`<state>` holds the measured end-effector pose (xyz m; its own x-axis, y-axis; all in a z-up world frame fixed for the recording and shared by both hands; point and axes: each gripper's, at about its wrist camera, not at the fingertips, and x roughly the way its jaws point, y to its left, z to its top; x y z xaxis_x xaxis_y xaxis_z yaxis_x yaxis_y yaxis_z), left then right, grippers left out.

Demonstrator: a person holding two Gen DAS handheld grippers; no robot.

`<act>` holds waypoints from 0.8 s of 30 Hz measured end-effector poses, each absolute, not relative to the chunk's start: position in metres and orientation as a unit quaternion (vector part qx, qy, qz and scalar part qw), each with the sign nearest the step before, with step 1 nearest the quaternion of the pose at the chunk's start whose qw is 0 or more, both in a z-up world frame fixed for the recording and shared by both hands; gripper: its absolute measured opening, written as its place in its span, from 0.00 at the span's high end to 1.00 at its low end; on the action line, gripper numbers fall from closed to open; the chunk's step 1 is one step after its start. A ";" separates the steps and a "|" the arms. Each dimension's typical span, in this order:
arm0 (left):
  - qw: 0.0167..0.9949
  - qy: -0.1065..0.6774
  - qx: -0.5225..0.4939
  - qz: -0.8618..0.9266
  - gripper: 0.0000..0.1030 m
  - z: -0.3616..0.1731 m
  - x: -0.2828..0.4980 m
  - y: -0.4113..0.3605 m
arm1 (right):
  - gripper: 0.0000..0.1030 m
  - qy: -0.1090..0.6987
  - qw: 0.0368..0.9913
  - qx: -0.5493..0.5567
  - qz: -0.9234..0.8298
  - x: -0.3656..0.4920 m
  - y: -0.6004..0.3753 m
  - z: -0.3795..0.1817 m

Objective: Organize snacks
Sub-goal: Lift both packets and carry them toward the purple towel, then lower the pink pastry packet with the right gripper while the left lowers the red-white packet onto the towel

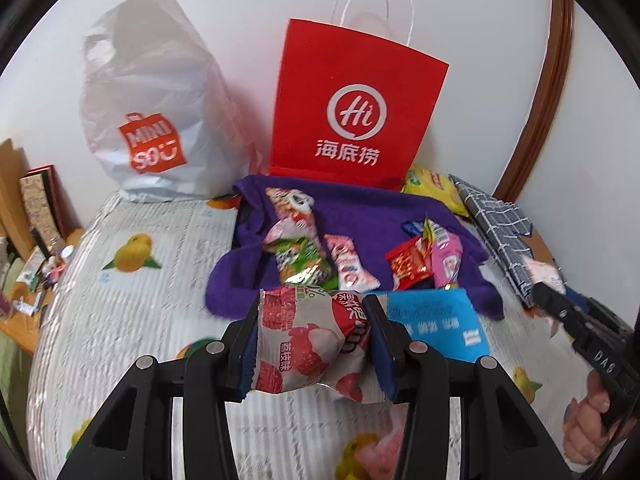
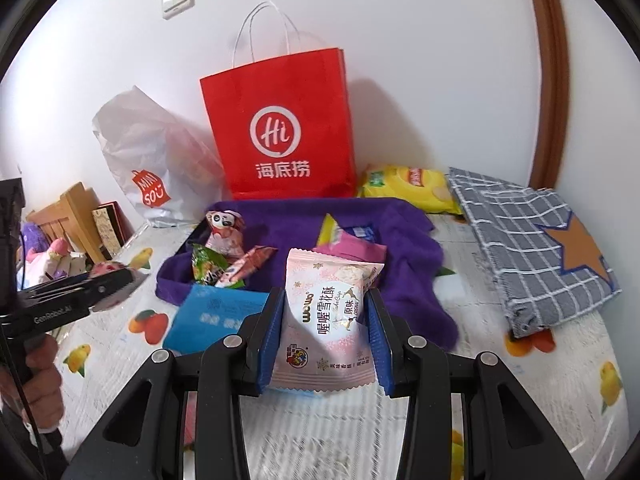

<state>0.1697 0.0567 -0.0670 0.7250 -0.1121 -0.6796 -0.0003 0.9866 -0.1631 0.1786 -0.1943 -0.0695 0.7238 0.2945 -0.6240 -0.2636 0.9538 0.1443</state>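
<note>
While tongs (image 2: pixel 326 336) grip WOWO packet (image 2: pixel 328 320), Haidilao bag (image 2: pixel 280 136), Miniso bag (image 2: pixel 152 172)

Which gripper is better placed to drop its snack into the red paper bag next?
Right, probably. The right gripper holds a pink packet almost in line with the red paper bag; the left gripper, holding a lychee packet, sits further left.

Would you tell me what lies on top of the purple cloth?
Loose snack packets lie on the purple cloth; a blue pack overlaps its near edge. Whatever lies beneath stays covered.
</note>
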 end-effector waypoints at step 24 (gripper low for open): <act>0.921 0.382 -0.072 -0.037 0.57 -0.098 0.214 0.061 | 0.61 0.358 0.916 0.056 0.171 0.244 -0.178 -0.100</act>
<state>0.2141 0.0611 -0.0980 0.7052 -0.1227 -0.6983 0.0129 0.9870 -0.1605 0.2439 -0.1782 -0.0999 0.6852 0.3538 -0.6366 -0.2730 0.9351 0.2258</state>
